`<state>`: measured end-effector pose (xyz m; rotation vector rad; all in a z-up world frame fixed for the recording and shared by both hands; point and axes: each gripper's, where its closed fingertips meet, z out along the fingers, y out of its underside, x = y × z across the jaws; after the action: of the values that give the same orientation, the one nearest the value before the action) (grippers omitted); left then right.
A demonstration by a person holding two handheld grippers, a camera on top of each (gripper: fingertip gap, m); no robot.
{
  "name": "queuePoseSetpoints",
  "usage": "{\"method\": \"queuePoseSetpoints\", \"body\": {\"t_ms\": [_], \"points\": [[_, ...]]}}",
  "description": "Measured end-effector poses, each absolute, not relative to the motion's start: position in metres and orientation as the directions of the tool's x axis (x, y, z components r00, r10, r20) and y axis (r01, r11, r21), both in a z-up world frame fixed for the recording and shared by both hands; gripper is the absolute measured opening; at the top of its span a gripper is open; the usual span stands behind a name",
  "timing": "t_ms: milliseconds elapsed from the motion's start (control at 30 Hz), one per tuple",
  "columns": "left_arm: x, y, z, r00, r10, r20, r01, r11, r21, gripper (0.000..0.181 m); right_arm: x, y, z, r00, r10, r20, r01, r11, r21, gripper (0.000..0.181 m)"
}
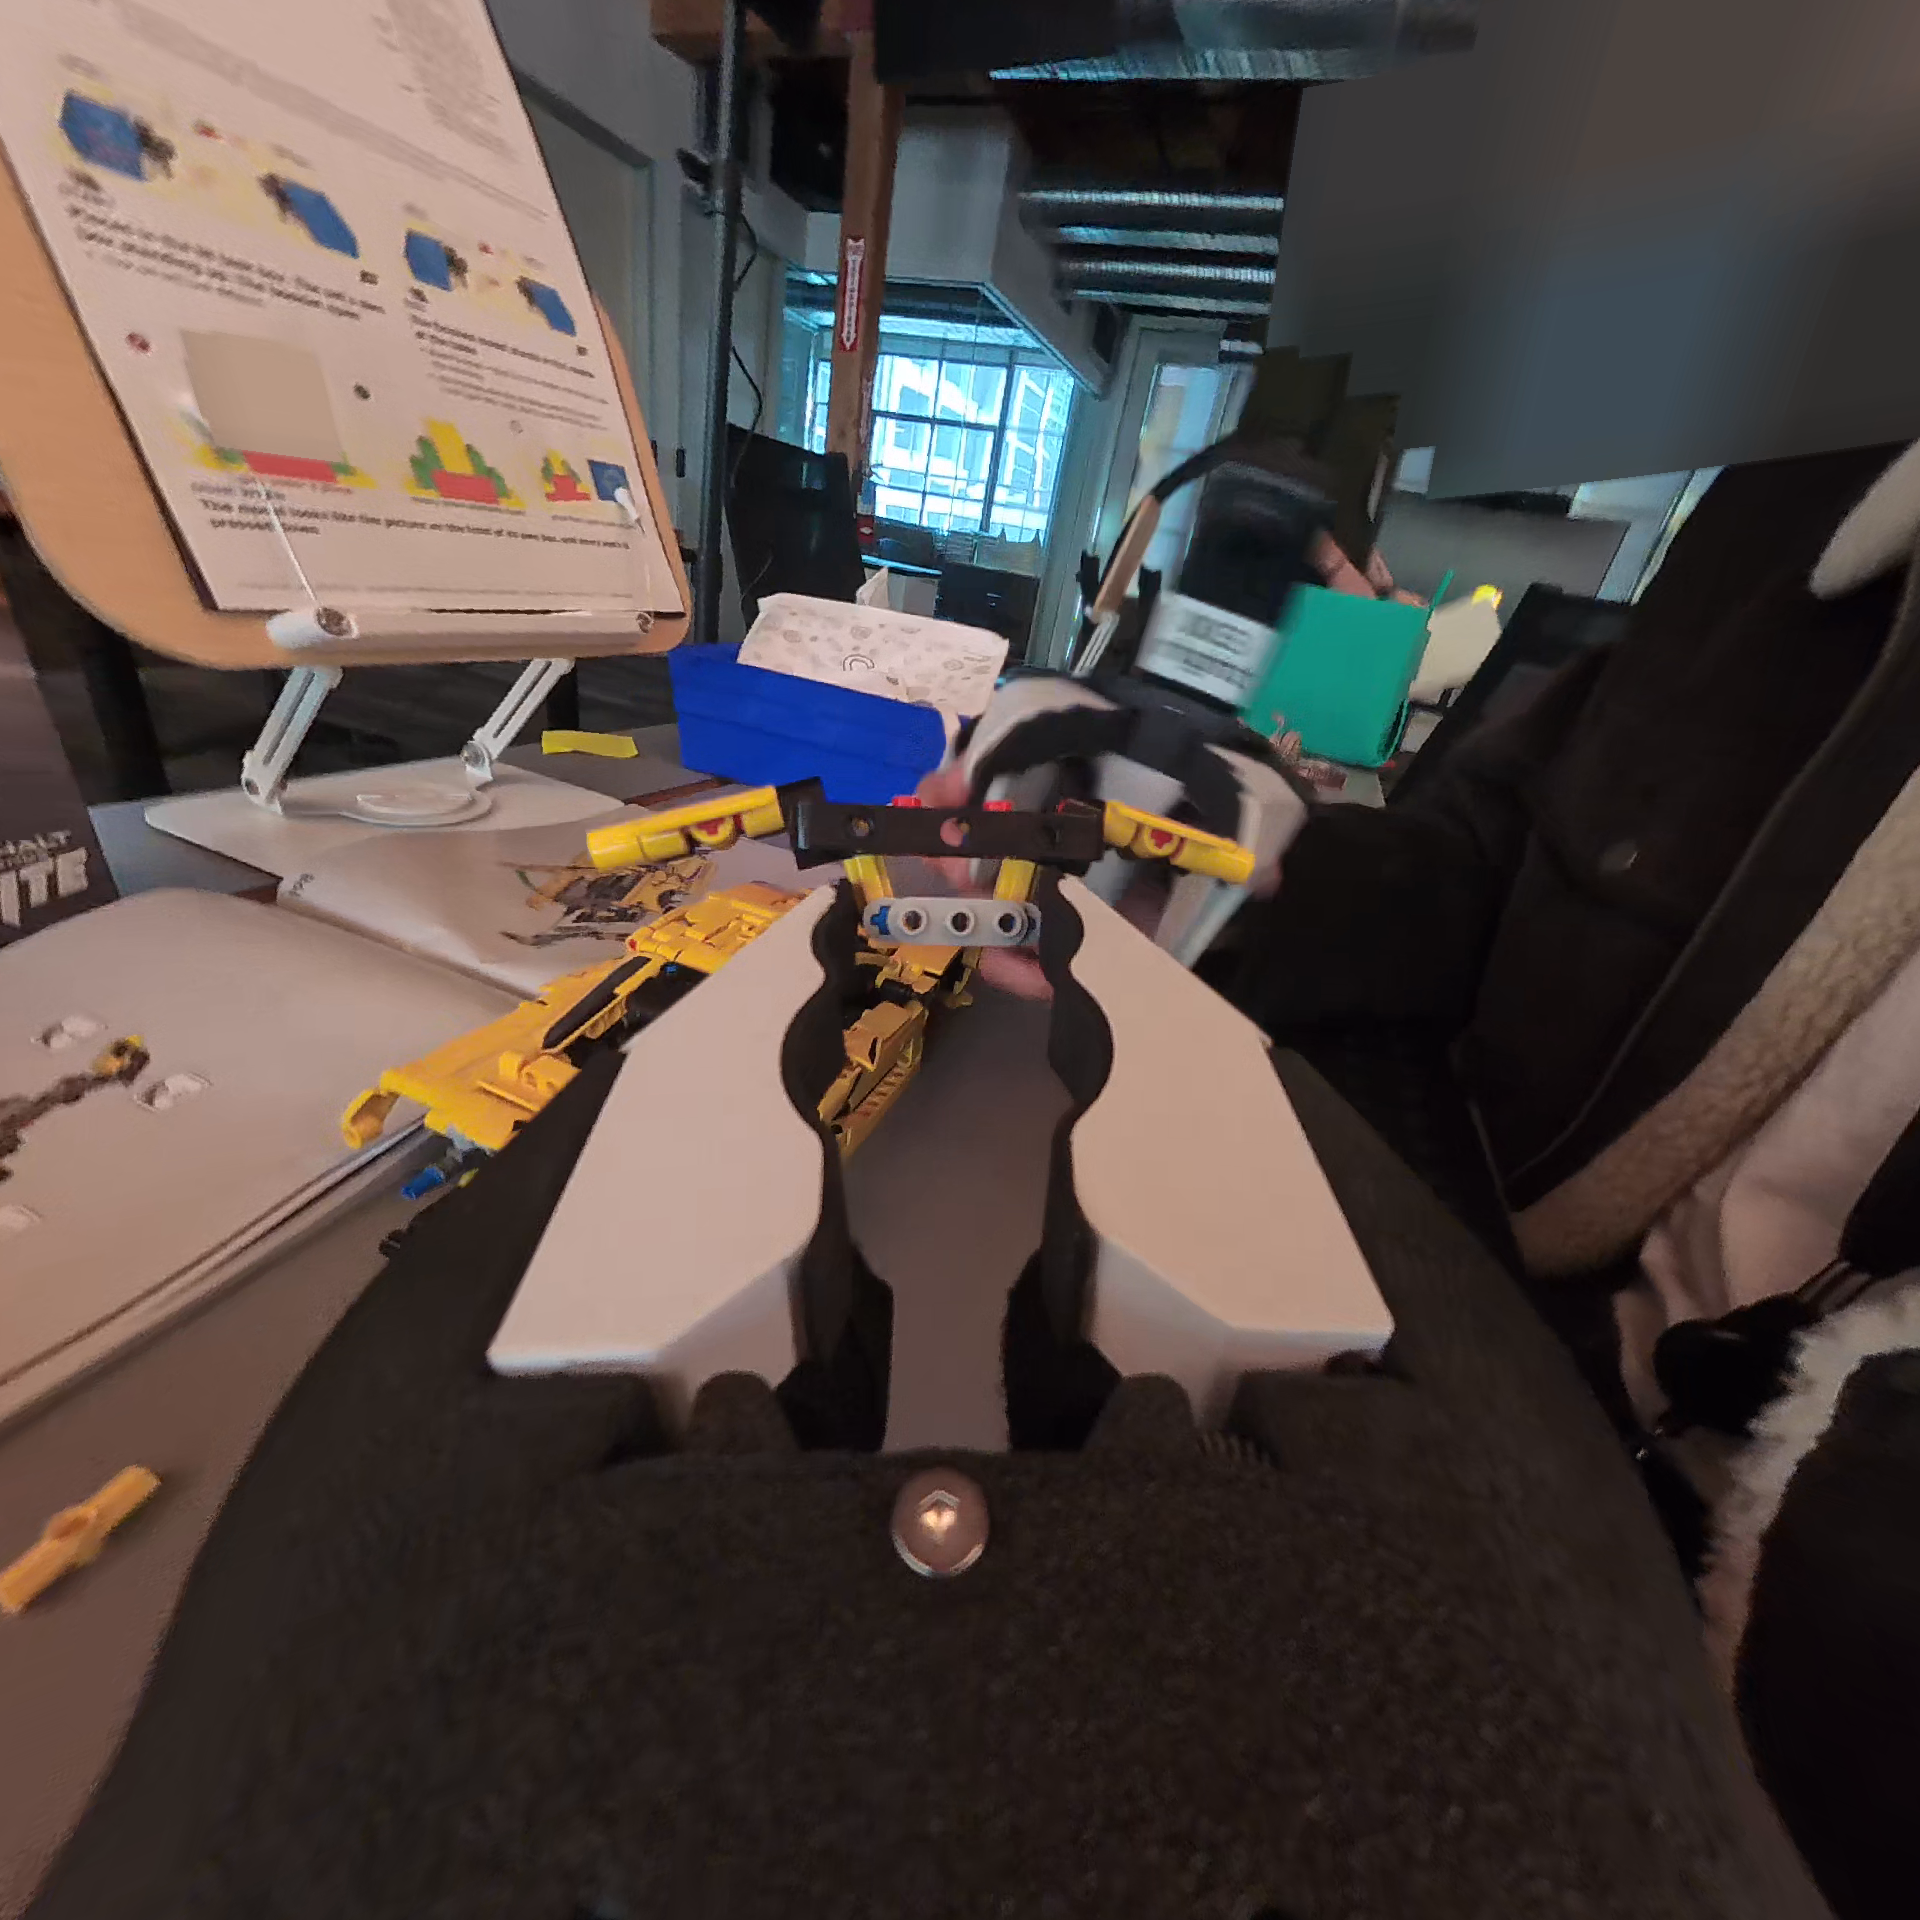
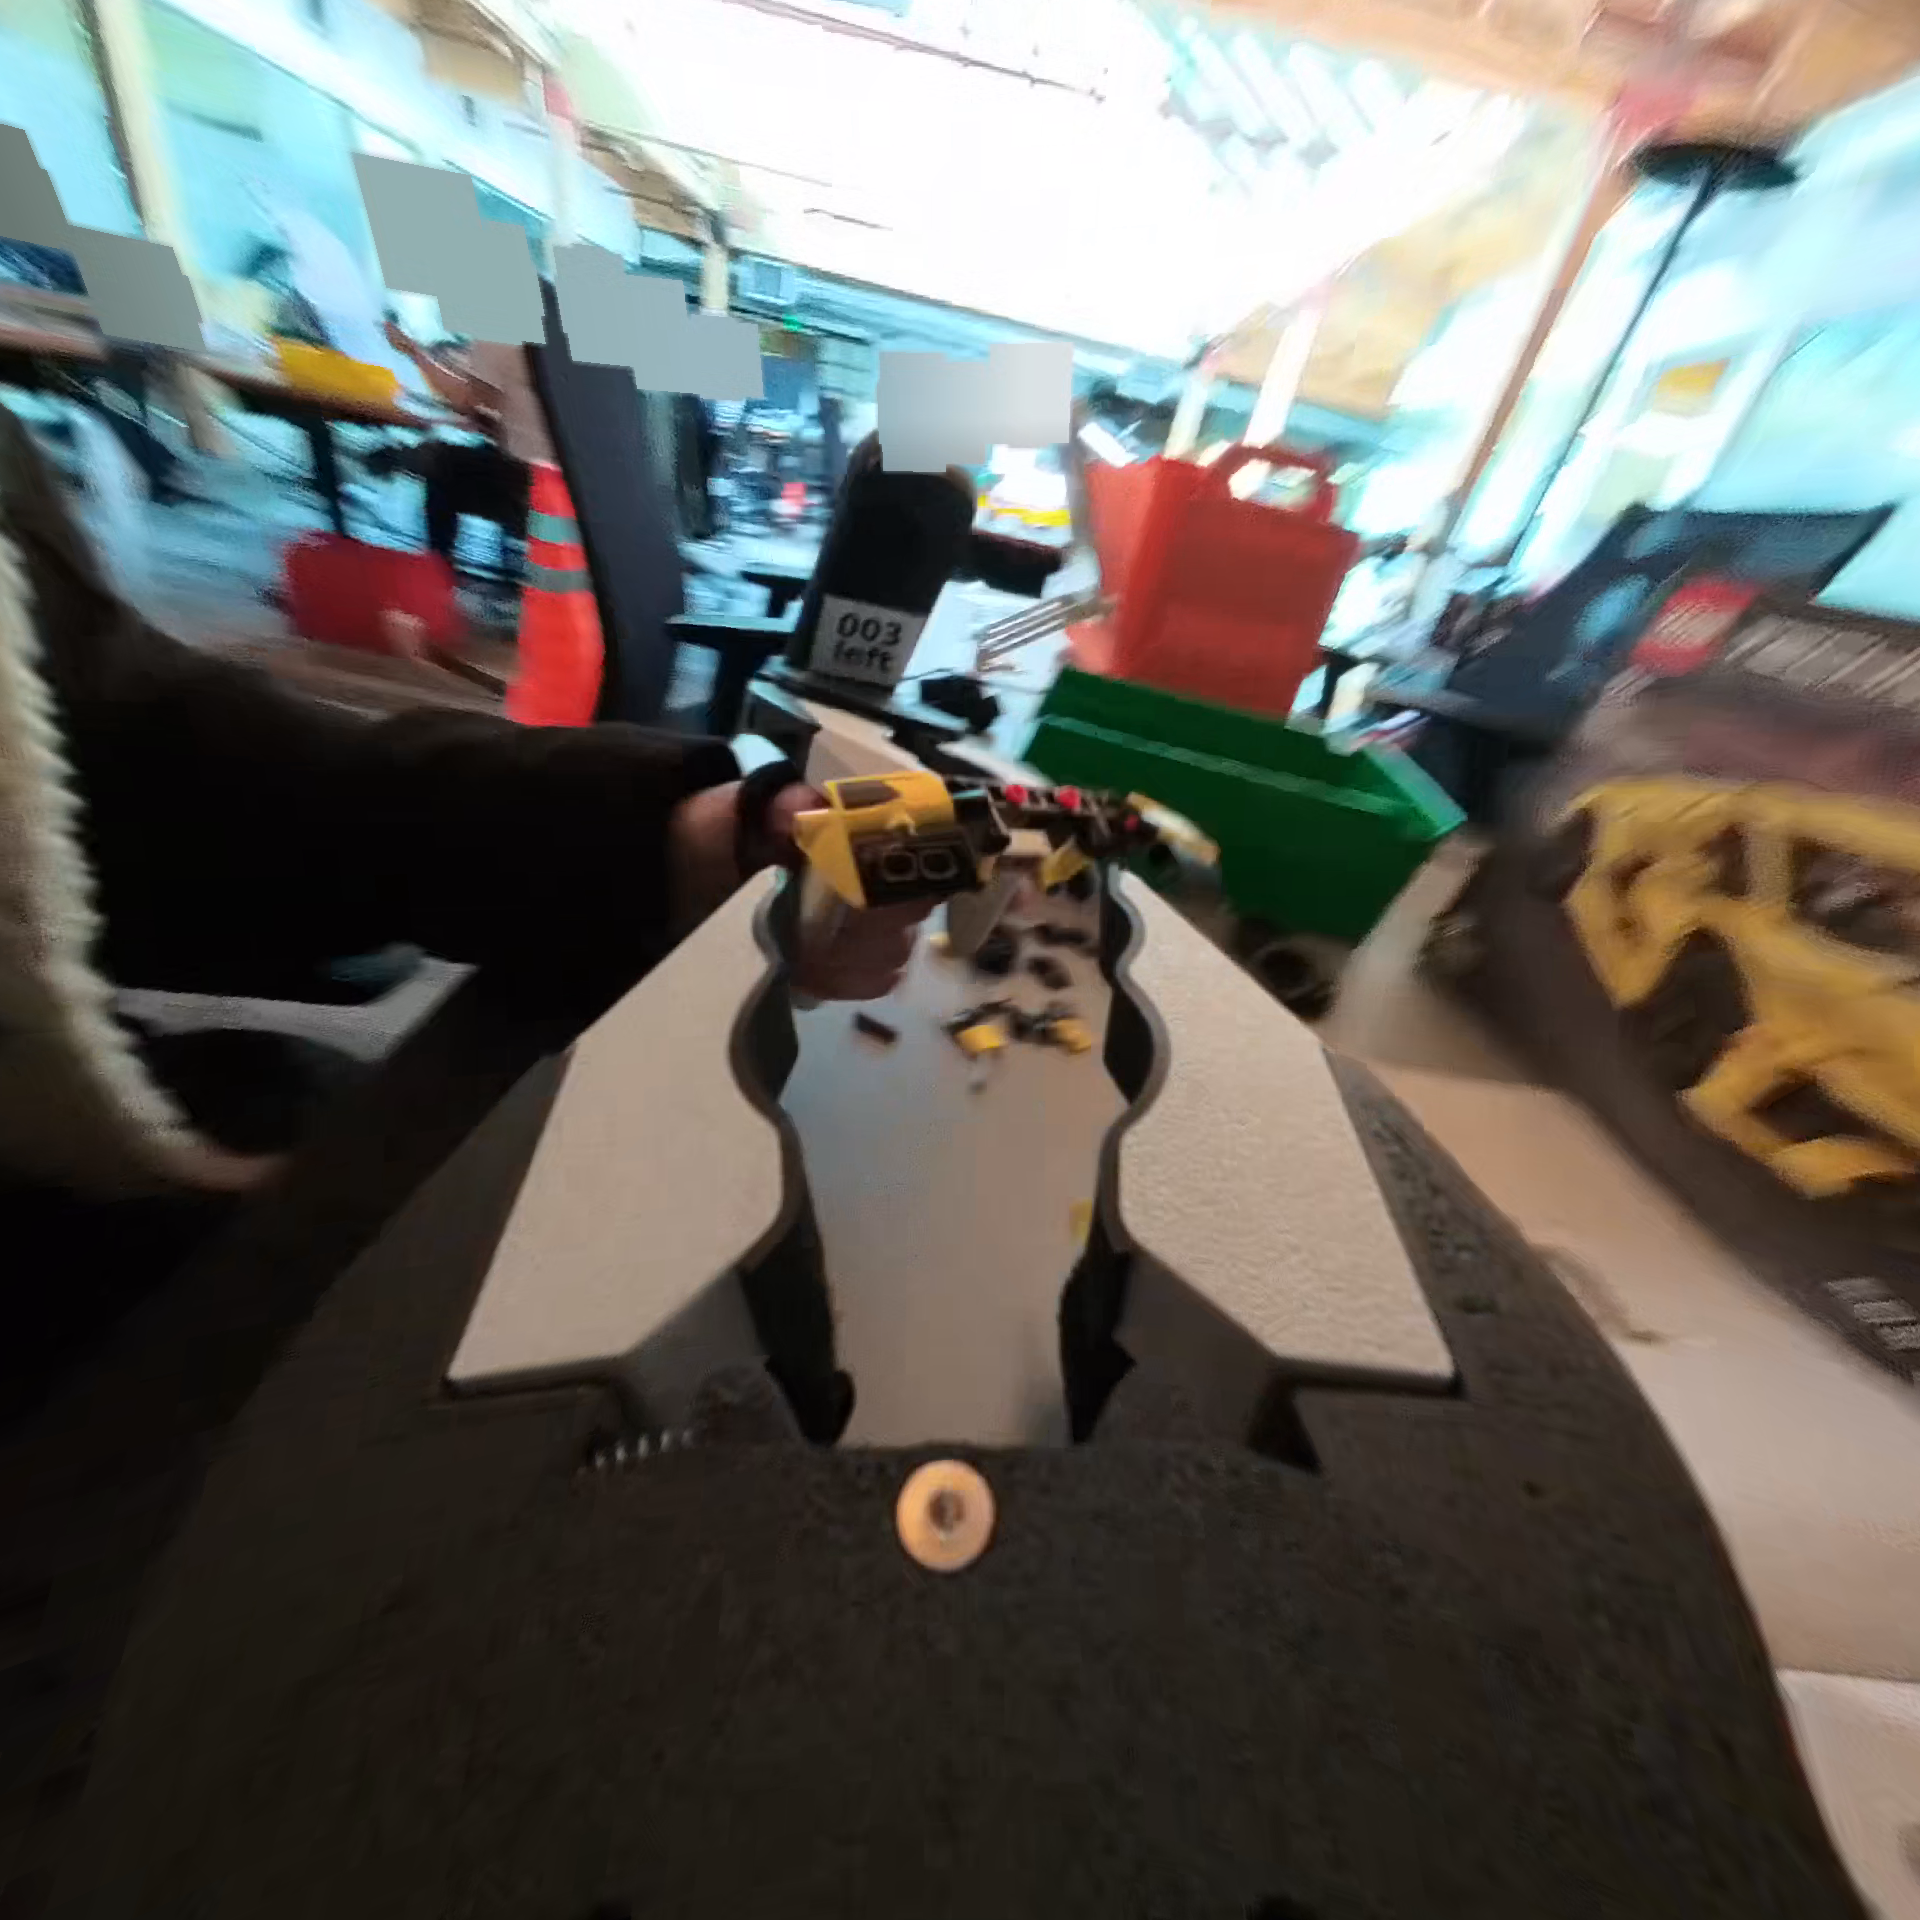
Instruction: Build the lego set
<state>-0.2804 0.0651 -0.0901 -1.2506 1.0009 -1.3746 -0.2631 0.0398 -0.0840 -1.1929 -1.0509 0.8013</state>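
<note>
Left wrist view: my left gripper (image 1: pixel 951 914) pinches a grey holed beam (image 1: pixel 951 922) of the black-and-yellow lego subassembly (image 1: pixel 940 831); right gripper (image 1: pixel 1122 790) beyond it (blurred). Yellow lego model (image 1: pixel 665 997) lies on an open booklet (image 1: pixel 208 1060).
Right wrist view: my right gripper (image 2: pixel 940 904) stands spread, with the subassembly (image 2: pixel 935 836) at its tips; whether it touches, I cannot tell. Loose pieces (image 2: pixel 1013 1023) lie on the table (image 2: pixel 935 1195), green bin (image 2: pixel 1247 800) behind.
</note>
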Motion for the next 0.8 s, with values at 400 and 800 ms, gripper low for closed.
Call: {"method": "queuePoseSetpoints", "body": {"t_ms": [400, 800], "points": [[-0.282, 0.077, -0.096, 0.061, -0.968, 0.244, 0.119, -0.236, -0.964, 0.035, -0.283, 0.029, -0.102, 0.351, 0.696, 0.626, 0.324, 0.537, -0.779, 0.054], [-0.278, 0.078, -0.108, 0.133, -0.94, 0.316, 0.087, -0.306, -0.948, 0.034, -0.269, 0.047, -0.098, 0.388, 0.494, 0.778, 0.498, 0.598, -0.628, 0.009]]}}
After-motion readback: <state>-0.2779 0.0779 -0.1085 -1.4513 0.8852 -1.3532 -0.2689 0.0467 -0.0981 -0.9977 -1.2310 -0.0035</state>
